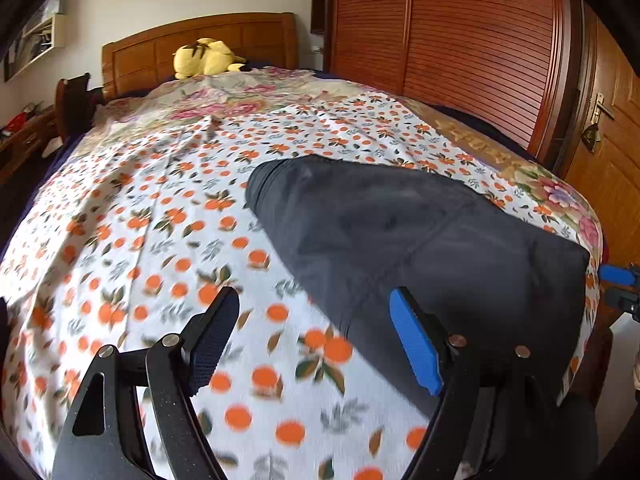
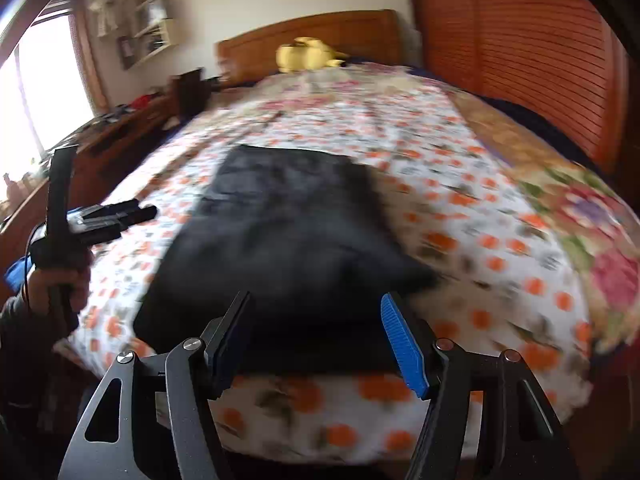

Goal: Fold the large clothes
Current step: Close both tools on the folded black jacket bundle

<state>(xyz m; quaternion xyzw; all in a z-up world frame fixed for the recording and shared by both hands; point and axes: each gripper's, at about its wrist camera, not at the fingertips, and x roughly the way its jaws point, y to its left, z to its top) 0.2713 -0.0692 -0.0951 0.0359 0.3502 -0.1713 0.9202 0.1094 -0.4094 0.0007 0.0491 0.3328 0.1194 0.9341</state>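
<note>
A dark navy garment (image 1: 400,232) lies folded lengthwise on the orange-print sheet (image 1: 160,220) of the bed, its near end at the bed's foot. My left gripper (image 1: 316,340) is open and empty, hovering over the sheet just left of the garment's near edge. My right gripper (image 2: 316,340) is open and empty, above the garment's (image 2: 288,240) near end at the foot of the bed. The right wrist view is motion-blurred. The left gripper also shows at the left of the right wrist view (image 2: 132,214), and a blue pad of the right gripper shows at the right edge of the left wrist view (image 1: 618,276).
A yellow plush toy (image 1: 206,58) sits by the wooden headboard (image 1: 200,40). A louvred wooden wardrobe (image 1: 460,40) and a door (image 1: 612,140) stand along the right. A cluttered desk (image 2: 104,128) and a window are on the left.
</note>
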